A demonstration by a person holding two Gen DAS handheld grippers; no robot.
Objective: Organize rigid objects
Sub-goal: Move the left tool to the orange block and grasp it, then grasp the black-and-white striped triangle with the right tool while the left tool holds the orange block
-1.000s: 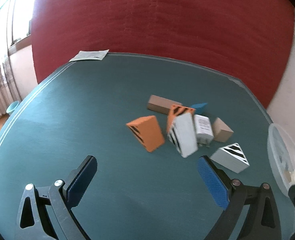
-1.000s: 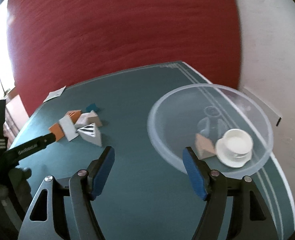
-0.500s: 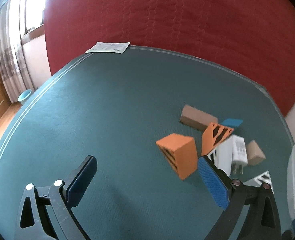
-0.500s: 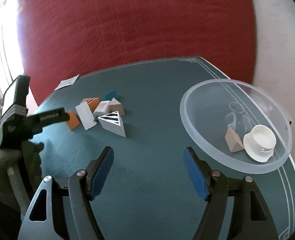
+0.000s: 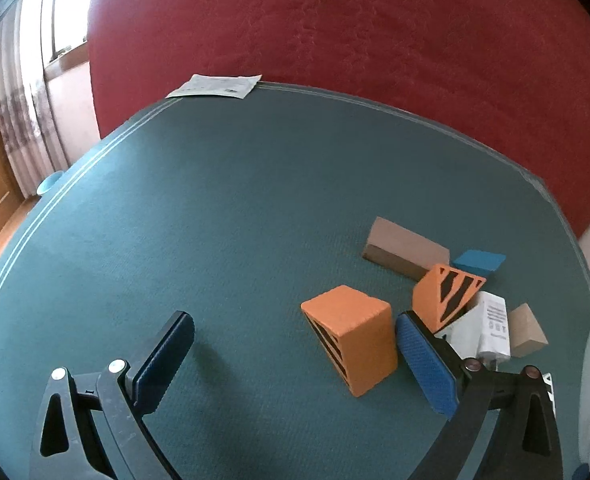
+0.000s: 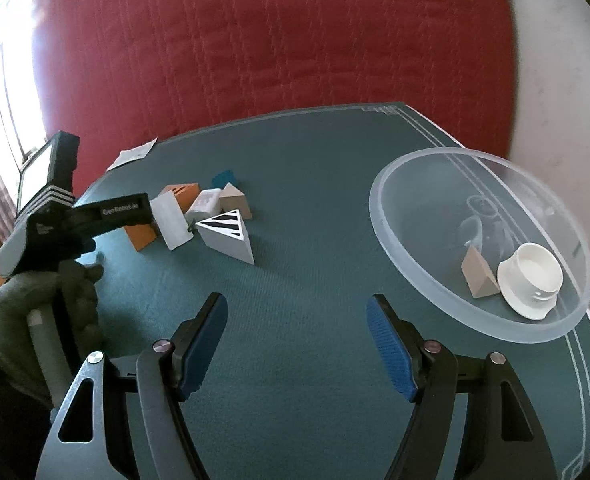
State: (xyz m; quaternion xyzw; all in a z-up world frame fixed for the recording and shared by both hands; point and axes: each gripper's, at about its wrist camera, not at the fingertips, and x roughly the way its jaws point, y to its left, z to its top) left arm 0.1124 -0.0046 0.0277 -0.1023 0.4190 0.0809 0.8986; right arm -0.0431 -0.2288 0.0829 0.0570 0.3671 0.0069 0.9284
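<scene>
A cluster of blocks lies on the green table: an orange block (image 5: 353,342), an orange striped wedge (image 5: 443,292), a brown bar (image 5: 405,248), a blue piece (image 5: 479,261), a white charger (image 5: 489,332) and a tan block (image 5: 527,330). My left gripper (image 5: 295,360) is open and low, its right finger beside the orange block. In the right wrist view a white striped wedge (image 6: 227,236) lies nearest. A clear bowl (image 6: 415,280) holds a tan wedge (image 6: 479,274) and a white cup (image 6: 531,282). My right gripper (image 6: 297,344) is open and empty between cluster and bowl.
A paper slip (image 5: 215,86) lies at the table's far edge against the red backdrop. The gloved hand holding the left gripper (image 6: 55,220) shows at the left of the right wrist view. A window and curtains are at the far left.
The left gripper swung left and lower, so the blocks slid to the right of its view and the orange block now sits by its right finger. The right gripper turned left; the bowl shifted right.
</scene>
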